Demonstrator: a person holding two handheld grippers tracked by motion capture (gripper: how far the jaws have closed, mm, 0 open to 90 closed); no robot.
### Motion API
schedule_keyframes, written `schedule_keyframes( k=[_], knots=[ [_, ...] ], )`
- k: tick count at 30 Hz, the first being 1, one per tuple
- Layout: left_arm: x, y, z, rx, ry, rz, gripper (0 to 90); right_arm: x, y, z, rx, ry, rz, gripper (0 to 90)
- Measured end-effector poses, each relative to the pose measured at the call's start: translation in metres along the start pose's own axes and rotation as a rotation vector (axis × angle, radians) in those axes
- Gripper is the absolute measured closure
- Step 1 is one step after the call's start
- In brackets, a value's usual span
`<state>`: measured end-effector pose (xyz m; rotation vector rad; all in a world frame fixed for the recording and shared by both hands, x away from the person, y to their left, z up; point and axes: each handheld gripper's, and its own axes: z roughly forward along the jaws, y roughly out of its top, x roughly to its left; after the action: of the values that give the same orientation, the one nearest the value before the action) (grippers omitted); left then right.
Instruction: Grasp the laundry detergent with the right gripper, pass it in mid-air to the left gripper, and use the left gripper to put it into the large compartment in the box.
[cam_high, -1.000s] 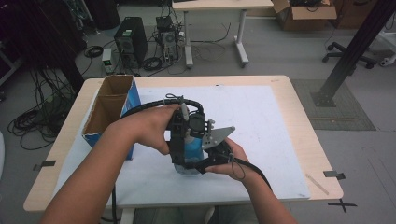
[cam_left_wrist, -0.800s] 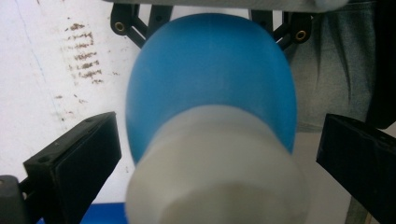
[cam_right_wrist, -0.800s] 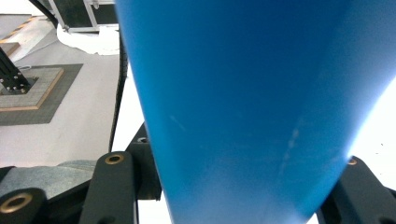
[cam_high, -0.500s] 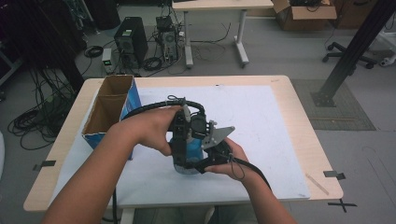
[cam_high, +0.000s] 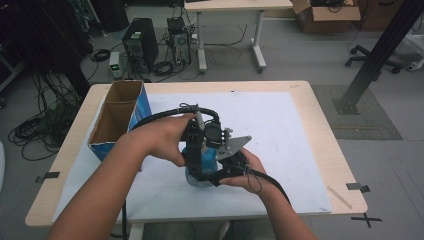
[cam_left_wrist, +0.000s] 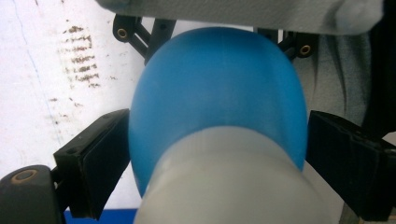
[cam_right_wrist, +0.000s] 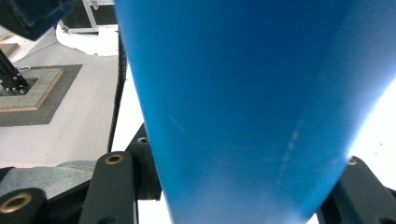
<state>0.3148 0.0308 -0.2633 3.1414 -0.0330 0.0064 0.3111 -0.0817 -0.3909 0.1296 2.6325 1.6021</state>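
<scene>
Blue bottle (cam_high: 200, 170) stands near the front middle of my counter (cam_high: 320, 125), on the white sheet (cam_high: 270, 130) that covers most of it, and both my hands are bunched around it. My right hand-held gripper (cam_high: 220, 167) is clamped on the bottle's body; in the right gripper view the blue wall (cam_right_wrist: 243, 102) fills the space between the two black jaws, which press against it on either side. My left hand-held gripper (cam_high: 197, 145) comes down over the bottle's top. In the left gripper view I look along the bottle from its pale whitish neck (cam_left_wrist: 229, 182) toward the rounded blue shoulder (cam_left_wrist: 217, 88); these jaws have just been closing, with the bottle between them: the left pad (cam_left_wrist: 105, 158) sits against the blue surface, while the right pad (cam_left_wrist: 348, 158) looks just beside it, and I cannot tell whether it touches. The grey three-cornered plate (cam_high: 235, 145) of one hand-held gripper sticks out to the right above my right hand (cam_high: 245, 172). My left hand (cam_high: 162, 137) wraps its tool from the left. An open cardboard box with blue sides (cam_high: 117, 117) stands at the counter's left edge, well apart from the bottle
</scene>
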Motion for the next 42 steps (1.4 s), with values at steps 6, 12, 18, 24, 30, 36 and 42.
schedule_keyframes(
  k=[6, 12, 18, 24, 30, 36, 42],
  knots=[
    [0.0001, -0.0004, 0.0008, -0.001, 0.014, 0.006, 14.2, -0.0001, -0.0004, 0.0, 0.001, -0.004, -0.001, 44.6],
    [0.0008, 0.0006, 0.0017, 0.012, 0.019, 0.004, 15.7, -0.0005, -0.0005, 0.0, 0.0, -0.009, -0.008, 44.6],
    [0.0009, 0.0002, 0.0018, 0.014, 0.022, 0.001, 18.5, 0.0014, -0.0005, 0.0006, -0.006, 0.003, 0.011, 44.5],
    [0.0008, 0.0005, 0.0031, 0.01, 0.021, 0.003, 22.1, 0.0017, -0.0011, 0.0004, -0.007, 0.002, 0.014, 44.5],
    [0.0011, 0.0022, 0.0037, 0.018, 0.015, 0.002, 26.4, 0.0023, -0.0014, -0.0001, -0.009, 0.004, 0.018, 44.5],
    [0.0016, 0.0031, 0.0044, 0.018, 0.011, 0.004, 32.0, 0.0025, -0.0026, -0.0003, -0.011, 0.003, 0.017, 44.5],
    [0.0015, 0.0039, 0.0034, 0.019, 0.012, 0.009, 38.4, 0.0029, -0.0023, -0.0009, -0.018, 0.006, 0.023, 44.5]
  ],
)
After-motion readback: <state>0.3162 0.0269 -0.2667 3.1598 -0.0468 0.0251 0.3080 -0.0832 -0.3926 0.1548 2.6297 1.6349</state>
